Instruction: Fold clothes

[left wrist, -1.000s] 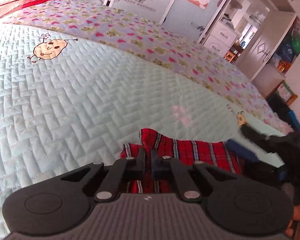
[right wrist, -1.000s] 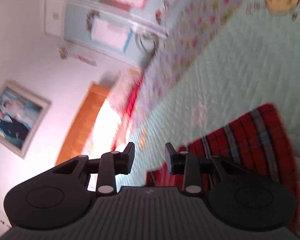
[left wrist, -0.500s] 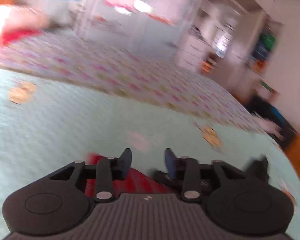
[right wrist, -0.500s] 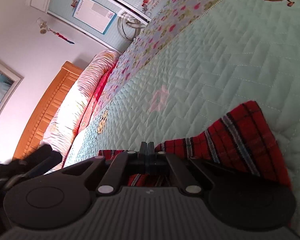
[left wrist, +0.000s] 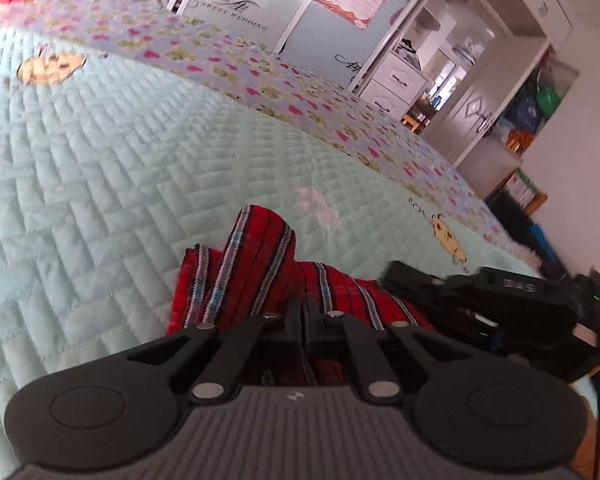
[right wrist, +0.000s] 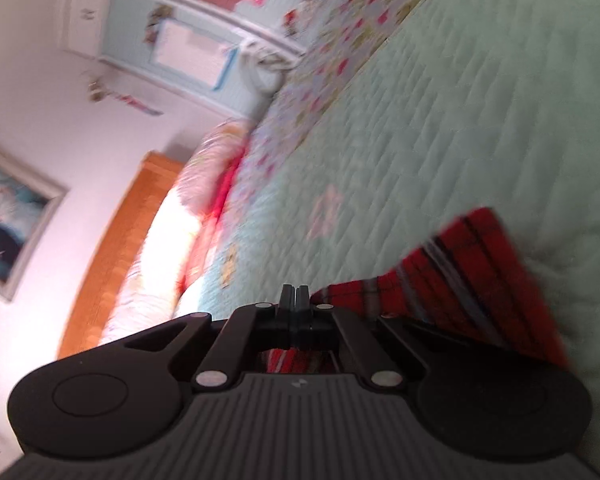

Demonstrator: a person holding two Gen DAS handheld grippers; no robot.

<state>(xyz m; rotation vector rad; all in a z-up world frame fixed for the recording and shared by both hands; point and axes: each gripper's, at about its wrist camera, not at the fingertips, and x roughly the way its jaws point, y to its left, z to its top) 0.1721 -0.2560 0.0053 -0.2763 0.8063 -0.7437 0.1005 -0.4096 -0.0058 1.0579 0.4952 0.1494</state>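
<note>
Clothes: the red plaid cloth (left wrist: 260, 276) lies bunched on the bed (left wrist: 100, 168) at 6 o'clock, and your left tongs (left wrist: 302, 312) just snapped tight on it, right tongs (right wrist: 295, 300) pinched too, so lift and fold.

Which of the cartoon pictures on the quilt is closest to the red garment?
The pale pink print, just beyond the red plaid garment; the yellow figures lie farther off.
</note>
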